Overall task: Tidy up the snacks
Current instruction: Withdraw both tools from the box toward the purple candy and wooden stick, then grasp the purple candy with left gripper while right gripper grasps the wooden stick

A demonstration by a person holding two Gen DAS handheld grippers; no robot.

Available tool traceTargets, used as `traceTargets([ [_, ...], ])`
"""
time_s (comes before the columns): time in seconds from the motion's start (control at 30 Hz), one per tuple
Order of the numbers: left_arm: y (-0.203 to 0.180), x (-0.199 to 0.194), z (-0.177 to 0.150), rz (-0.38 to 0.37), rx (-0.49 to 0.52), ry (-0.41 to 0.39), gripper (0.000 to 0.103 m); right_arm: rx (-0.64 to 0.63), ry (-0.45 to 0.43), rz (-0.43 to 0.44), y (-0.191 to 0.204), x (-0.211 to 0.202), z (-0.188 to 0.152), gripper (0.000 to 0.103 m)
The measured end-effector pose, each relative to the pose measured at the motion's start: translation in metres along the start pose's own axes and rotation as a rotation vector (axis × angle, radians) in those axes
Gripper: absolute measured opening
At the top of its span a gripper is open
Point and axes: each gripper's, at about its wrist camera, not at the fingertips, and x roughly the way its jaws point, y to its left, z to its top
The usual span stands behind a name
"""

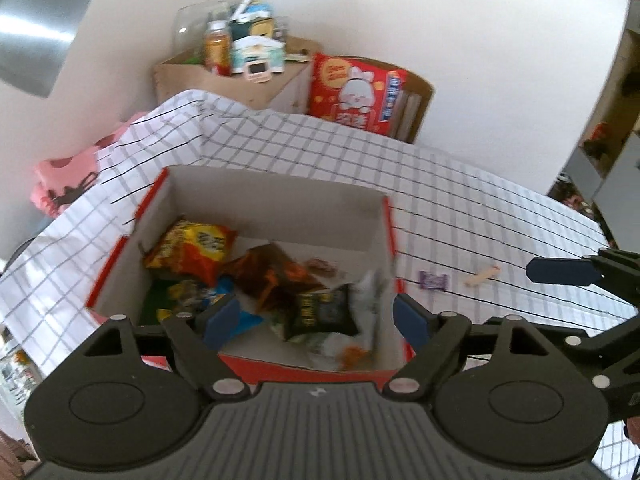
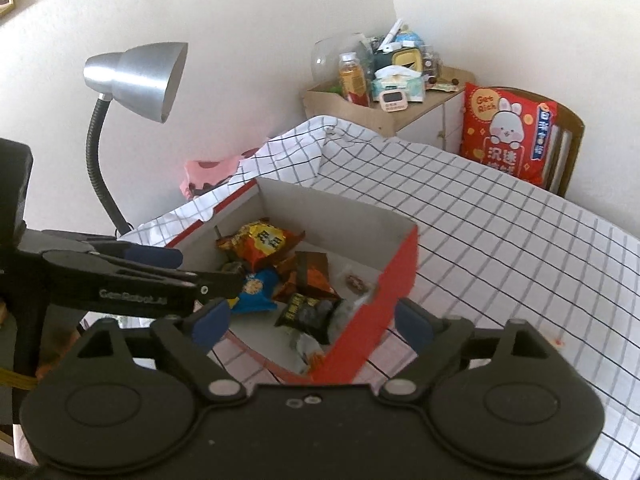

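Observation:
A red cardboard box (image 1: 276, 196) with a white inside stands on the checked tablecloth and holds several snack packets: an orange-yellow bag (image 1: 192, 250), a brown bag (image 1: 276, 276), a black bag (image 1: 324, 312) and a blue bag (image 2: 256, 288). My left gripper (image 1: 316, 320) is open and empty above the box's near side. My right gripper (image 2: 312, 322) is open and empty over the box's (image 2: 384, 296) near right corner. A purple candy (image 1: 433, 280) and a small pink snack (image 1: 482, 275) lie on the cloth right of the box.
A silver gooseneck lamp (image 2: 136, 76) stands left of the box. A wooden organizer (image 2: 384, 112) with bottles and a timer sits at the back. A red rabbit-print bag (image 2: 508, 132) leans on a wooden chair. Pink cloth (image 1: 64, 184) lies at the table's left edge.

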Motion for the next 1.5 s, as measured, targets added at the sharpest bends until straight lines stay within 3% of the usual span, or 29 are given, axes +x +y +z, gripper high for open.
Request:
traceTargets([
  [0.3,-0.052,0.009,-0.007,-0.101,0.025,0.023,0.095,0.026,-0.019,-0.08,-0.045,-0.033,-0.024,0.097],
  [0.5,-0.084,0.024,-0.012,-0.125,0.008,0.043,0.103,0.067,-0.013,-0.16,-0.086,-0.048,-0.04,0.097],
  [0.9,-0.146,0.074,-0.006,-0.031,-0.039,0.083,0.103,0.15,0.026,-0.267,-0.171,-0.043,-0.067,0.097],
  [1.1,-0.166,0.102,0.0,0.028,-0.085,0.118,0.103,0.065,0.093,-0.267,-0.193,-0.023,-0.069,0.096],
  [1.5,-0.17,0.169,0.015,0.156,-0.201,0.229,0.103,-0.159,0.165,-0.162,-0.214,0.023,-0.058,0.092],
])
